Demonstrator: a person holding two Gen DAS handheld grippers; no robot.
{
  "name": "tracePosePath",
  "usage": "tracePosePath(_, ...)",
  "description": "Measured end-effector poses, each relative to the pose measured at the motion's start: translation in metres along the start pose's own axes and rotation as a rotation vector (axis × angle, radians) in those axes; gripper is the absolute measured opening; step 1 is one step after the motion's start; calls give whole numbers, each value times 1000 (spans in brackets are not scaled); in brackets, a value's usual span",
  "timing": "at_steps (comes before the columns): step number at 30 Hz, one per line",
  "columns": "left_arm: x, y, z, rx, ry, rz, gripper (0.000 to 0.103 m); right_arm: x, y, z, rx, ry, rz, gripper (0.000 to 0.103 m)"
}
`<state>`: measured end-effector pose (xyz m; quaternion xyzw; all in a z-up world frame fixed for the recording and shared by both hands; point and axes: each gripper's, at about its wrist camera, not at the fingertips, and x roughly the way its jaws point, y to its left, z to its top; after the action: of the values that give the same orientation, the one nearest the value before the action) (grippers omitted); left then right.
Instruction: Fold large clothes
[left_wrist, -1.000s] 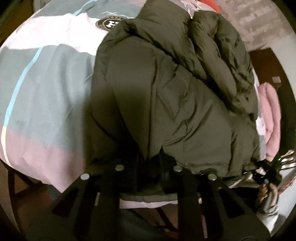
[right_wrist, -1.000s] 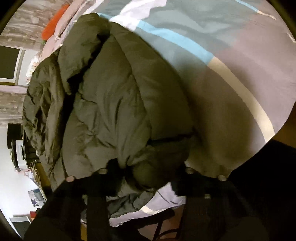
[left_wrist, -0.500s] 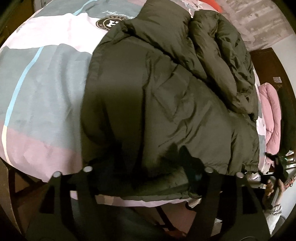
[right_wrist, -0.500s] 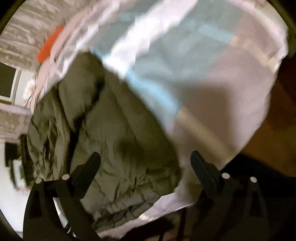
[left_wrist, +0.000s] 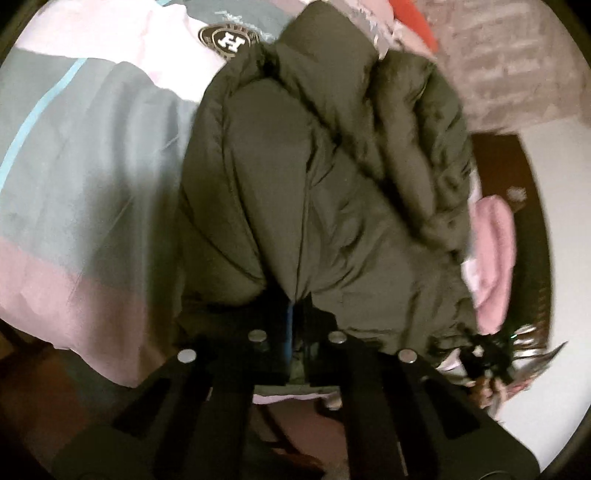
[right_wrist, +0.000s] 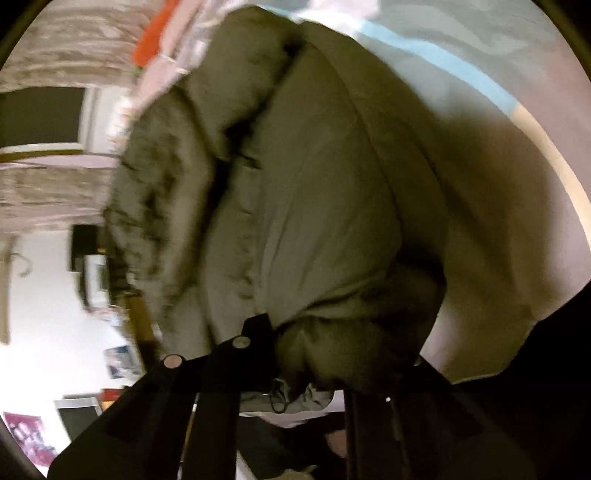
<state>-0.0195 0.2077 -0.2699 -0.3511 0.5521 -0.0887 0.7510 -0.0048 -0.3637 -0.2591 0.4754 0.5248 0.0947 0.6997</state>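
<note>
A dark olive puffer jacket (left_wrist: 332, 192) lies bunched on a bed with a grey, pink and white cover (left_wrist: 85, 177). My left gripper (left_wrist: 295, 321) is shut on the jacket's near hem, and the fabric rises in a pinched fold from the jaws. In the right wrist view the jacket (right_wrist: 314, 184) fills the middle. My right gripper (right_wrist: 332, 350) is closed around a thick roll of the jacket's hem, which bulges between the fingers. The right gripper also shows at the lower right of the left wrist view (left_wrist: 487, 354), at the jacket's corner.
A pink folded cloth (left_wrist: 495, 251) lies at the bed's right edge beside a dark wooden board. A red item (left_wrist: 417, 22) sits at the far end. The bed's near edge drops to a dark floor. A white wall and posters (right_wrist: 33, 439) lie left of the right gripper.
Both grippers were open half a second ago. They have since closed on the jacket's near hem and the hem is lifted, with both views blurred by motion.
</note>
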Motion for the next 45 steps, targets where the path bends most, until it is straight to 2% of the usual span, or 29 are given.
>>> tracePosePath(3, -17, -1, 7, -39, -34, -94, 2, -16, 18, 5, -30, -31, 110, 12)
tracePosePath(7, -42, -13, 23, -35, -105, -189, 1, -26, 53, 25, -100, -58, 164, 11)
tracePosePath(10, -71, -26, 48, -22, -179, -243, 1, -34, 79, 50, -142, -74, 200, 11)
tracePosePath(13, -89, -42, 69, 15, -208, -172, 1, -31, 106, 71, -209, -98, 187, 11)
tracePosePath(14, -93, -48, 71, 32, -211, -121, 2, -25, 111, 77, -214, -88, 174, 11)
tracePosePath(16, -94, -50, 70, 46, -206, -92, 2, -15, 114, 84, -219, -73, 189, 11)
tracePosePath(18, -88, -42, 67, 25, -189, -118, 2, -8, 112, 89, -222, -75, 214, 11)
tracePosePath(21, -80, -24, 72, -49, -175, -135, 2, 3, 103, 102, -160, -56, 247, 11)
tracePosePath(23, -79, -20, 82, -87, -182, -180, 2, 4, 113, 116, -173, -59, 242, 11)
tracePosePath(25, -82, -27, 94, -82, -200, -189, 2, 1, 129, 130, -205, -75, 242, 11)
tracePosePath(27, -86, -42, 113, -52, -225, -141, 2, 0, 143, 146, -222, -97, 266, 11)
tracePosePath(28, -87, -53, 126, -37, -241, -86, 2, 1, 147, 154, -222, -110, 282, 11)
tracePosePath(29, -87, -62, 138, -33, -246, -62, 2, 4, 150, 162, -217, -120, 291, 11)
tracePosePath(34, -76, -97, 197, -31, -266, -38, 2, 28, 151, 202, -175, -155, 255, 11)
tracePosePath(37, -77, -113, 234, -28, -338, -20, 2, 43, 147, 226, -150, -156, 233, 11)
tracePosePath(39, -80, -123, 251, -34, -384, 46, 2, 50, 145, 237, -140, -167, 226, 11)
tracePosePath(41, -90, -137, 247, -13, -419, 51, 2, 61, 141, 243, -122, -155, 215, 11)
tracePosePath(43, -98, -159, 230, 67, -444, 50, 2, 73, 140, 248, -109, -141, 204, 11)
tracePosePath(44, -99, -182, 208, 168, -450, 79, 4, 77, 141, 250, -110, -138, 194, 11)
tracePosePath(45, -96, -194, 194, 228, -443, 94, 6, 81, 141, 252, -109, -135, 184, 11)
